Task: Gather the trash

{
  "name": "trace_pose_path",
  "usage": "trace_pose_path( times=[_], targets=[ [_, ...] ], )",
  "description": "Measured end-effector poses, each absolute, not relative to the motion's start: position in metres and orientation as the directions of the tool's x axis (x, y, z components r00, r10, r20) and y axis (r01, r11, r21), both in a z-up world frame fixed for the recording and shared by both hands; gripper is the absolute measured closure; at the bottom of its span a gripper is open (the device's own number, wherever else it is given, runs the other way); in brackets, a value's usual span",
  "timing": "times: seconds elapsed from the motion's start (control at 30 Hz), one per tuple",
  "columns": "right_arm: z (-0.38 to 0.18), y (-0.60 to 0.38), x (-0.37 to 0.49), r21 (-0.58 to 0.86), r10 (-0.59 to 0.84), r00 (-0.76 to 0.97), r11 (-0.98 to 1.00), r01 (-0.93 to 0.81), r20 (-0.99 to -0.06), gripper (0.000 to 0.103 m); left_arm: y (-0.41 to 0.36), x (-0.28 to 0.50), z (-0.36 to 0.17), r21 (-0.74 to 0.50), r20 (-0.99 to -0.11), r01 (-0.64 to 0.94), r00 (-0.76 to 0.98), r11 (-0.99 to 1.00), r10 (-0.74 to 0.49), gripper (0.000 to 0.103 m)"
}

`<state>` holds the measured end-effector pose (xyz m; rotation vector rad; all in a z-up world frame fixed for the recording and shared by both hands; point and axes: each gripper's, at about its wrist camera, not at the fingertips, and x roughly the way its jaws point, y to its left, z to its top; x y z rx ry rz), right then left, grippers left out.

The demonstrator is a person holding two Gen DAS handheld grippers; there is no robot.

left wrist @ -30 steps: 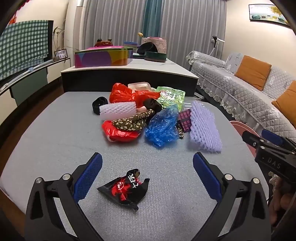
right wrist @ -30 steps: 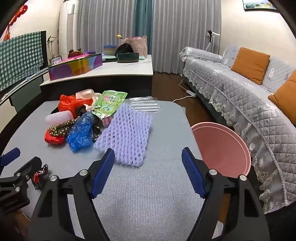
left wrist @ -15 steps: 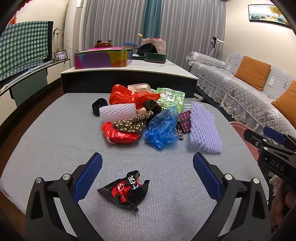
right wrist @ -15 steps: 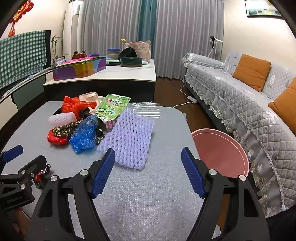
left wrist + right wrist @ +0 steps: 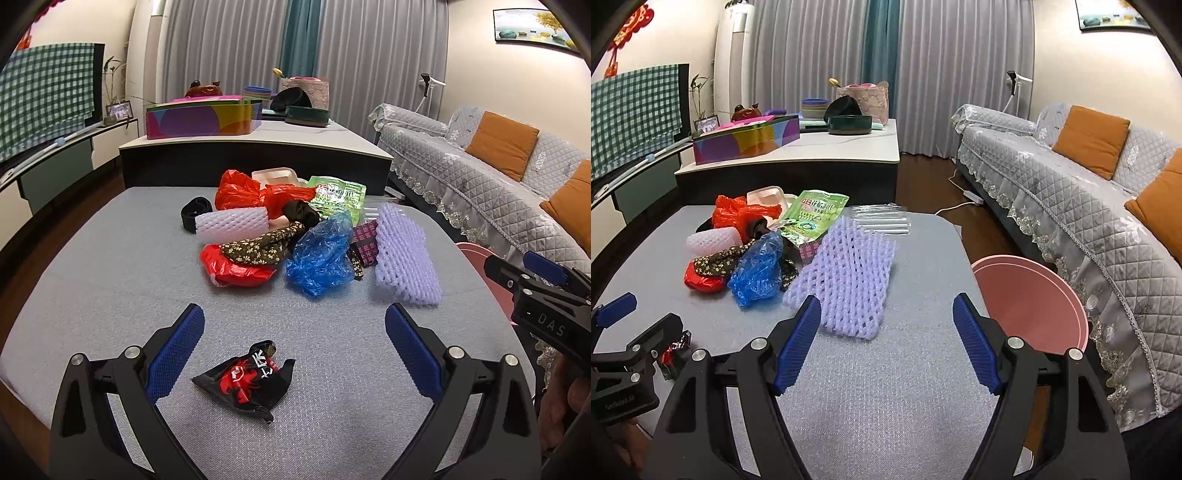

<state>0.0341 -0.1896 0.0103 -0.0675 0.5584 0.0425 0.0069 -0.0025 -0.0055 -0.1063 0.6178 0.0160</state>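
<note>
Left claw (image 5: pixel 293 354) hovering spread wide, crumpled black-and-red foil wrapper (image 5: pixel 246 376) lying between its fingers on grey desk (image 5: pixel 110 266), right claw (image 5: pixel 886 345) gaping too, near lilac foam net (image 5: pixel 846 280).

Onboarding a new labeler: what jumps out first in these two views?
A heap of bright litter mid-table: crumpled blue plastic bag, red plastic bags, lilac foam fruit net at its right edge. A lone black-and-red crumpled wrapper lies between the open left gripper's fingers; a round pink bin stands beside the table's right edge.
</note>
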Motion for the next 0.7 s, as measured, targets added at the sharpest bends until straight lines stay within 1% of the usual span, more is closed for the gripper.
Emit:
trace_pose_path(
  times=[0.7],
  targets=[
    [0.0104,-0.1863,0.0338,-0.048,0.028,0.849,0.997,-0.063,-0.528,0.030,-0.0045,0.0068,-0.0040,-0.096,-0.578,-0.044,0.816,0.994,-0.020,0.008]
  ],
)
